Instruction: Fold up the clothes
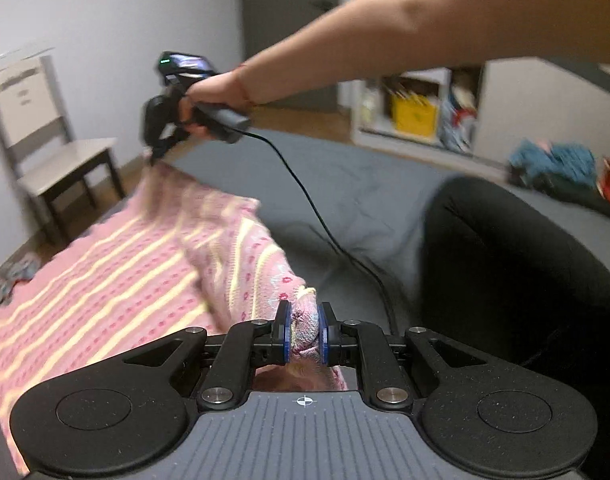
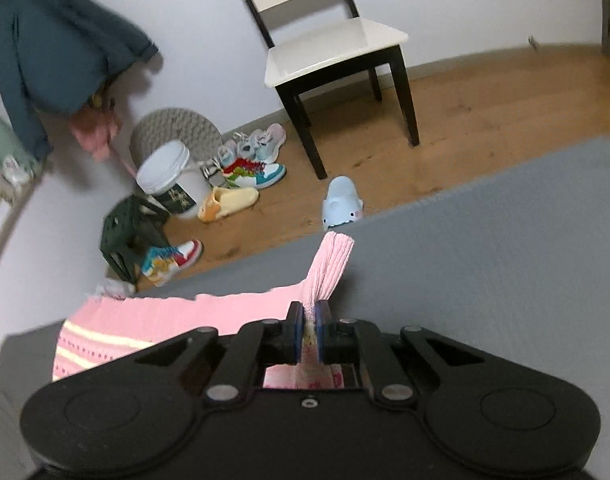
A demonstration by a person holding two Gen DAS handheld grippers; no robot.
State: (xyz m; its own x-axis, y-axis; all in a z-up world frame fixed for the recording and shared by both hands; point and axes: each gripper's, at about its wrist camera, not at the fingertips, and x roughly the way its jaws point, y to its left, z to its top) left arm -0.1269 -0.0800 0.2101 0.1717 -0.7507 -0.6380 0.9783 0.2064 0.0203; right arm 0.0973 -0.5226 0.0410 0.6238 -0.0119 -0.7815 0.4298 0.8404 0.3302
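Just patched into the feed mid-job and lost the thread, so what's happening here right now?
A person holds tongs in each hand and is folding a pink knitted sweater with pale yellow stripes on a grey bed cover. The left tongs are shut on a bunched edge of it. The right tongs are shut on a ribbed pink edge, held out over the far side of the bed. The fold is not yet laid down.

Bare grey bedspread (image 2: pixel 485 240) beyond sweater (image 1: pixel 105 280)
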